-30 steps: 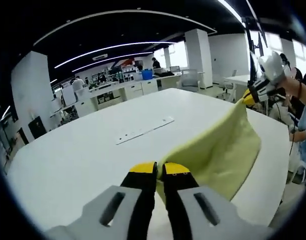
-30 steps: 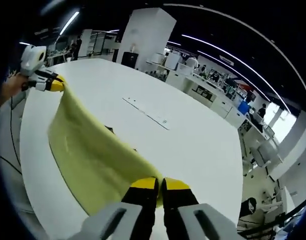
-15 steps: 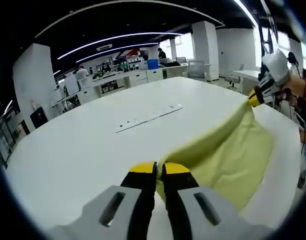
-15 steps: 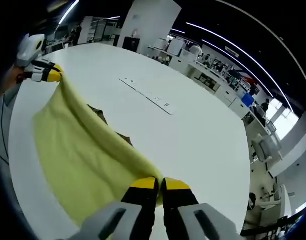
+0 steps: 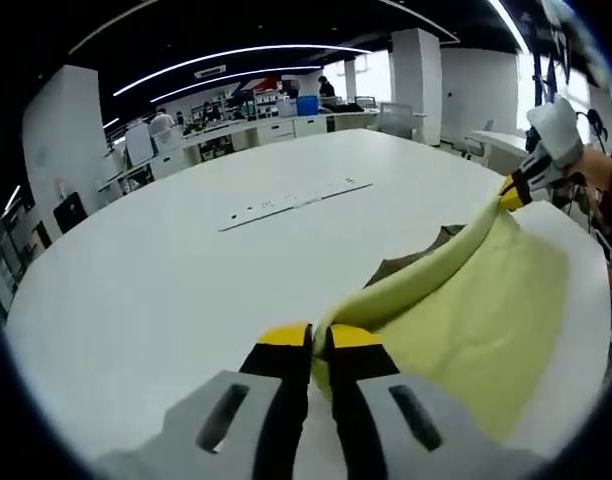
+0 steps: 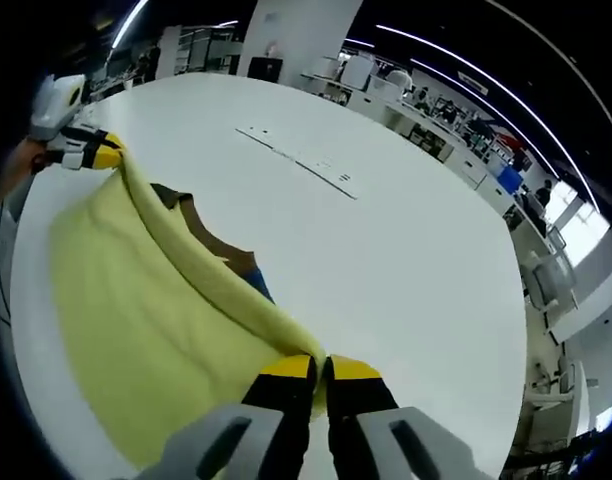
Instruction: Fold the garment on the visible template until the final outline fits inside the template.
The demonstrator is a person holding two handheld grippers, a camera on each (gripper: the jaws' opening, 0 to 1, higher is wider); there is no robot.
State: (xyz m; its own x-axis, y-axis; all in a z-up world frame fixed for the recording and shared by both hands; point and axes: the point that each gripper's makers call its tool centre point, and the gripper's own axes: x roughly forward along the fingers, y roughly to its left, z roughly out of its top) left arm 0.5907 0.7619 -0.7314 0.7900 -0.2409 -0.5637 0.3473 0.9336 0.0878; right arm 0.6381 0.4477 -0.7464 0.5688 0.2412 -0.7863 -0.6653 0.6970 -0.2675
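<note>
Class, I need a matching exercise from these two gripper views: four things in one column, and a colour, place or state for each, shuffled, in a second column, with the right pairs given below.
Things
1. garment
2. table
3. brown template
4. flat strip

Descriptions
A. white, round-edged surface
B. partly showing past the raised cloth edge
C. lying far out on the tabletop, apart from the cloth
D. pale yellow, pinched at two ends by the left gripper and right gripper

Pairs: 1-D, 2-A, 3-B, 4-C

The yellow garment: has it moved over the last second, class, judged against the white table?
Yes. The yellow garment, shut in both grippers, has come down toward the white table; its hanging sheet now lies lower and flatter, with a brown template showing beyond its edge.
</note>
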